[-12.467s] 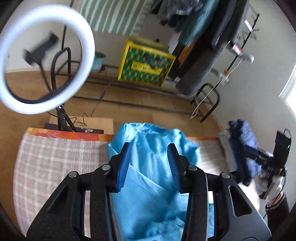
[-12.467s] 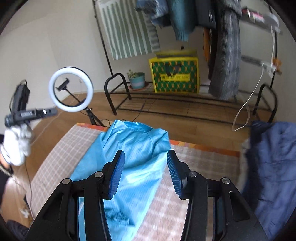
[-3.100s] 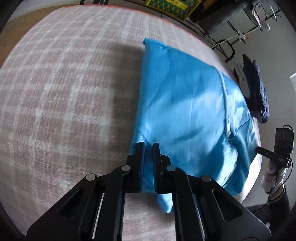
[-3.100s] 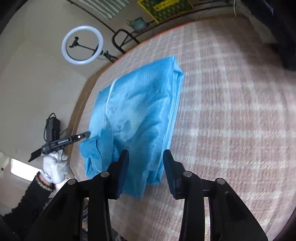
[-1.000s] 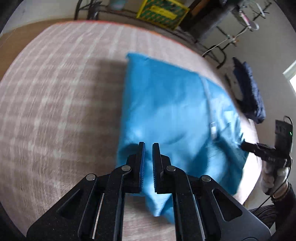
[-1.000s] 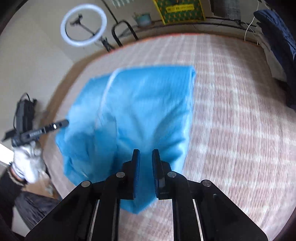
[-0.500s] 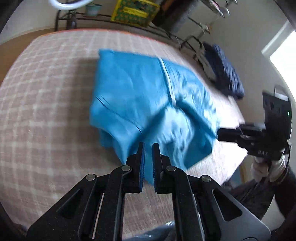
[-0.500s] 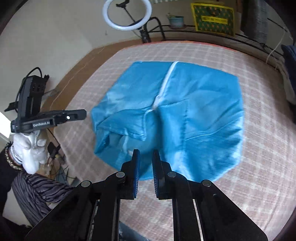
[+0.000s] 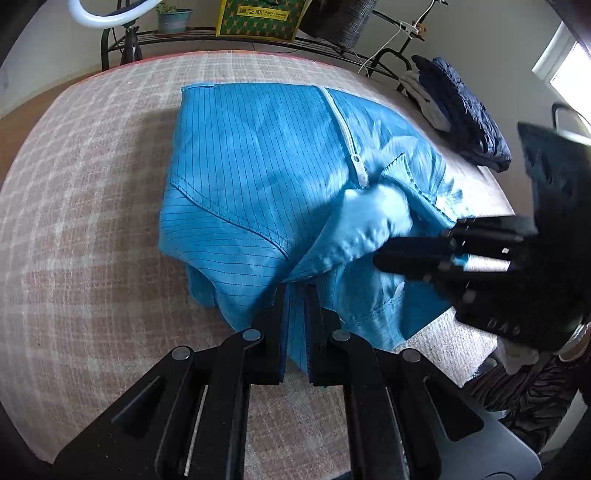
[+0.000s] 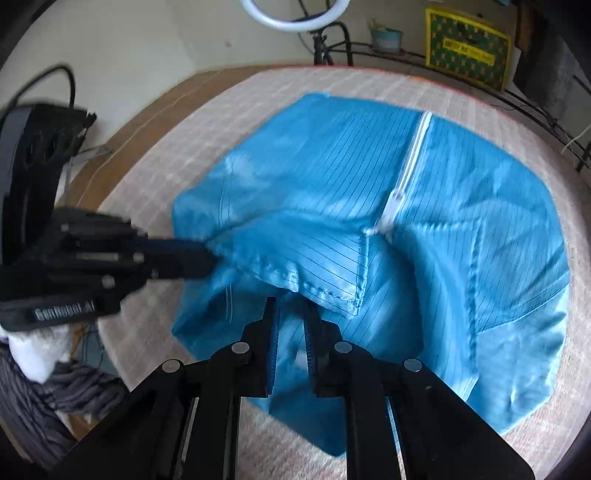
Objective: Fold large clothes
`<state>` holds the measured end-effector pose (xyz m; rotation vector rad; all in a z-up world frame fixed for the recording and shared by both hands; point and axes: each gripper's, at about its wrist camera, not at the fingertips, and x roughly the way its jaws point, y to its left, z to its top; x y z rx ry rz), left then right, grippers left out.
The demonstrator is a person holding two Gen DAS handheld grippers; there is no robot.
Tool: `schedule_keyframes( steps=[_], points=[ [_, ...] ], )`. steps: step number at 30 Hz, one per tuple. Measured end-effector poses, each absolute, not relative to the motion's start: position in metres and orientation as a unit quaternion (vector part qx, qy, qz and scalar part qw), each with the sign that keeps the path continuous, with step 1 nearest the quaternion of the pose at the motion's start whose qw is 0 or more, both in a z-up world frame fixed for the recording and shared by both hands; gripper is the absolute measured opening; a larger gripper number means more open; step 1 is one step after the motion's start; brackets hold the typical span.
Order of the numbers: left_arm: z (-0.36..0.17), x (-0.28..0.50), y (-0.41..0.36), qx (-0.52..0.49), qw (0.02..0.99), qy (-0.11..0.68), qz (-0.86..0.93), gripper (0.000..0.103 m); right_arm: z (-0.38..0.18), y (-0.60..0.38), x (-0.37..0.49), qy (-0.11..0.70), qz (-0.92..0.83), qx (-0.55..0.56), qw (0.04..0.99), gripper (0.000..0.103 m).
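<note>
1. While both grippers pinch the near hem of the blue zip-front jacket [image 9: 258, 177], the step in hand looks like a fold of that near end toward the far edge of the plaid-covered bed [image 9: 85, 229].
2. Left gripper [image 9: 295, 295]: its jaws are pressed almost together on blue fabric at the jacket's near edge, left of the white zipper [image 9: 349, 144]; the right wrist view shows it from the side, its tips buried in a bunched fold.
3. Right gripper [image 10: 291, 310]: its jaws stand narrowly apart with blue cloth running down between them, so I judge it to be gripping the hem just right of the other.
4. Jacket position: it lies mid-bed, zipper up, its far end flat, its near end lifted and rumpled, with a turned-back flap [image 10: 295, 254] beside the zipper pull.
5. Next move, as I judge it: carry both pinched corners together, level and taut, over the flat part, and set the edge down square; uneven travel would skew the fold.
6. Writing, left to right: "GenRobot.AI" on the left gripper's body in the right wrist view; the yellow-green box [image 9: 260, 16] on the black rack [image 9: 122, 40] past the bed's far edge carries characters too small to read.
7. Dark blue folded clothes [image 9: 465, 110] sit at the bed's far right corner.
</note>
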<state>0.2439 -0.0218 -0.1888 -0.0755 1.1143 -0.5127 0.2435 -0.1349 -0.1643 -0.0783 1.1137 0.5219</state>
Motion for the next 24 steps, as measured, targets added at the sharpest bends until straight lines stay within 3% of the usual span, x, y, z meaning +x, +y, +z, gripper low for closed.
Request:
schedule_keyframes(
  steps=[4, 17, 24],
  points=[
    [-0.195, 0.242, -0.026, -0.026, 0.812, 0.528, -0.247, 0.004, -0.139, -0.146, 0.252, 0.480, 0.226, -0.032, 0.847, 0.012],
    [-0.213, 0.238, -0.036, -0.003, 0.798, 0.547, -0.253, 0.004, -0.128, -0.121, 0.285, 0.459, 0.247, -0.022, 0.853, 0.012],
    [-0.208, 0.237, -0.036, -0.004, 0.796, 0.545, -0.262, 0.004, -0.166, -0.115, 0.321, 0.503, 0.212, -0.056, 0.836, 0.012]
  ],
)
